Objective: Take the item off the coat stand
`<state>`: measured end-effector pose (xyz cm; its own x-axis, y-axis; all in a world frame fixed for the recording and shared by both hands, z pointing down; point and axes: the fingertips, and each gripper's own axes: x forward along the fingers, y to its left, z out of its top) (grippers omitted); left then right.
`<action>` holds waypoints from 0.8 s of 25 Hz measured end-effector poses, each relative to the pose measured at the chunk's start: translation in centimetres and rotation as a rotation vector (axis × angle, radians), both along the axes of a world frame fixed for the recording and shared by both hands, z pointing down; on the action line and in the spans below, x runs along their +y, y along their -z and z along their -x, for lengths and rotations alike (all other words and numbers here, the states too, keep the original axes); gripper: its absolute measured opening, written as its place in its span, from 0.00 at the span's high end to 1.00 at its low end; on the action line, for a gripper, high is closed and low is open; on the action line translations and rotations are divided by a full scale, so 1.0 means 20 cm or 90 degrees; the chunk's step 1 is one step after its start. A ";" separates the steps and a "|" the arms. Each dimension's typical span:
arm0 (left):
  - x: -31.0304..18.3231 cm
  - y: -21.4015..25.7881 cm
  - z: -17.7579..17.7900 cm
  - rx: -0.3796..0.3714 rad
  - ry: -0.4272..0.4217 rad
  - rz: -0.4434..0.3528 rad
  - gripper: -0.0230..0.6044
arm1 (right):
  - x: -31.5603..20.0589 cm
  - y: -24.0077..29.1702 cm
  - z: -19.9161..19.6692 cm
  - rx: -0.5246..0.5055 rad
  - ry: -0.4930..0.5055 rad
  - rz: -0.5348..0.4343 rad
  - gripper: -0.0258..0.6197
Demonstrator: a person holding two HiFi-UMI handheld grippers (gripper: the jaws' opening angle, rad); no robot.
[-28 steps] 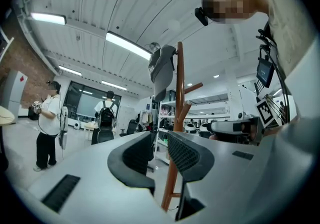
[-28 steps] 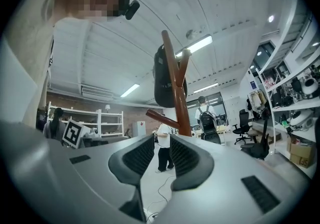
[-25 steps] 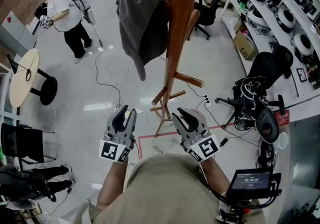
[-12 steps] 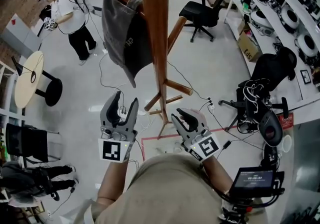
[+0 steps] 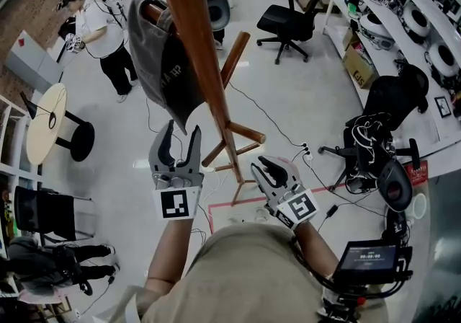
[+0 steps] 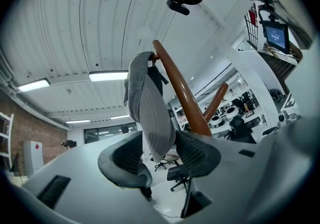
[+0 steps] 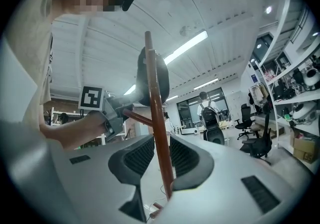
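the item is a grey cap [image 5: 160, 69], hung by its crown on an upper peg of the wooden coat stand [image 5: 200, 47], close against the pole. its fabric is soft and creased, with a darker inner side and some pale lettering too small to read. the brim points down. in the left gripper view the cap [image 6: 146, 105] shows rows of stitching along the brim, which hangs in line with the gap between the jaws, beside the brown pole [image 6: 183, 90].

the left hand-held gripper [image 5: 181, 138] is held up just under the brim, its jaws wide apart after having just been opening; its pads [image 6: 126, 157] do not press on the cloth. the right hand-held gripper [image 5: 267, 169] sits lower, near the stand's slanted legs, with its jaws apart and gripping nothing. in the right gripper view the pole [image 7: 156, 118] runs up through the gap between its jaws, with the cap [image 7: 154, 75] at the top.
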<state>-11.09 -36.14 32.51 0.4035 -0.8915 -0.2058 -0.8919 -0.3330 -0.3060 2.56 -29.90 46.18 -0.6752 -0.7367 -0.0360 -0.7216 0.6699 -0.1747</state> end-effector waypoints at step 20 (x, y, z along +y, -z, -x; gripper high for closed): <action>-0.07 0.14 0.28 0.031 0.161 -0.061 0.90 | -0.04 -0.08 -0.04 0.002 -0.010 0.015 0.80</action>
